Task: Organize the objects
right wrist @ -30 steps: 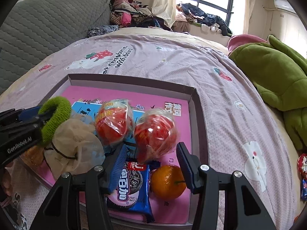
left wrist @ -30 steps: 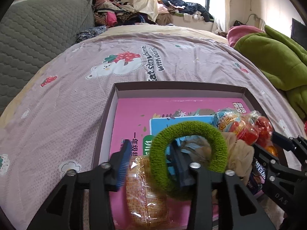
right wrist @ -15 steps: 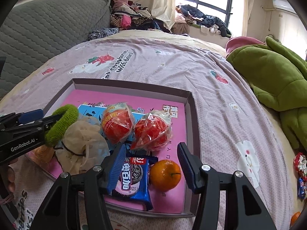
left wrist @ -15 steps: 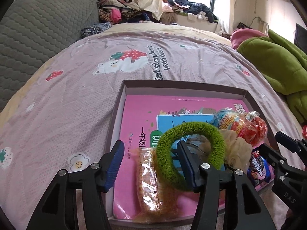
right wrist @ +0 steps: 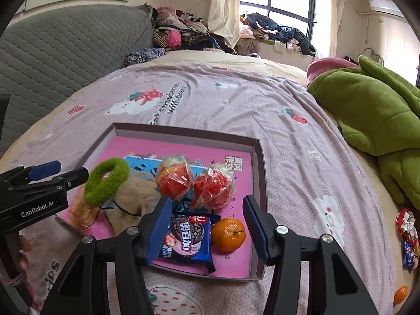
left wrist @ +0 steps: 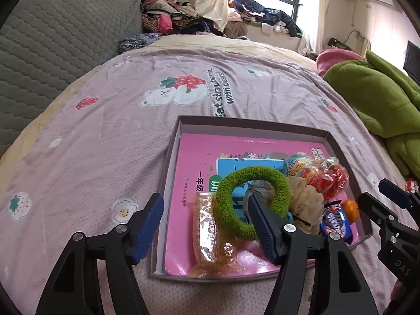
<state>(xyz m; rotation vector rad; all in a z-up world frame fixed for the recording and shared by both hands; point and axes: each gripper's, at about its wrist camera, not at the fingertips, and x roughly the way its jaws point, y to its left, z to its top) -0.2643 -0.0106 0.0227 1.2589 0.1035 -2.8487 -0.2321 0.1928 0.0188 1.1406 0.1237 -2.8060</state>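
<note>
A mauve bedspread (left wrist: 105, 136) printed with strawberries and a bear is covering the bed, with a grey quilted headboard (left wrist: 52, 42) behind it and a green blanket (right wrist: 372, 110) heaped at the right. On the spread a shallow box (right wrist: 258, 173) with a pink printed floor is lying, holding the gathered things. A green scrunchie (left wrist: 252, 199) is leaning up over a beige scrunchie (right wrist: 136, 194), and a clear-wrapped pastry (left wrist: 212, 239) is lying just beside them near the front wall. Two red snacks in crinkled wrap (right wrist: 194, 181) are sitting side by side in the middle, with a blue cookie packet (right wrist: 187, 239) and a small orange (right wrist: 227, 234) touching it in front. The left gripper (left wrist: 206, 225) is hovering with its jaws spread wide, having just been opening, and nothing is pressed between its pads; its right finger is sitting in front of the green scrunchie. The right gripper (right wrist: 207, 232) is hanging over the cookie packet and orange, its jaws parted and opening further, clear of both.
</note>
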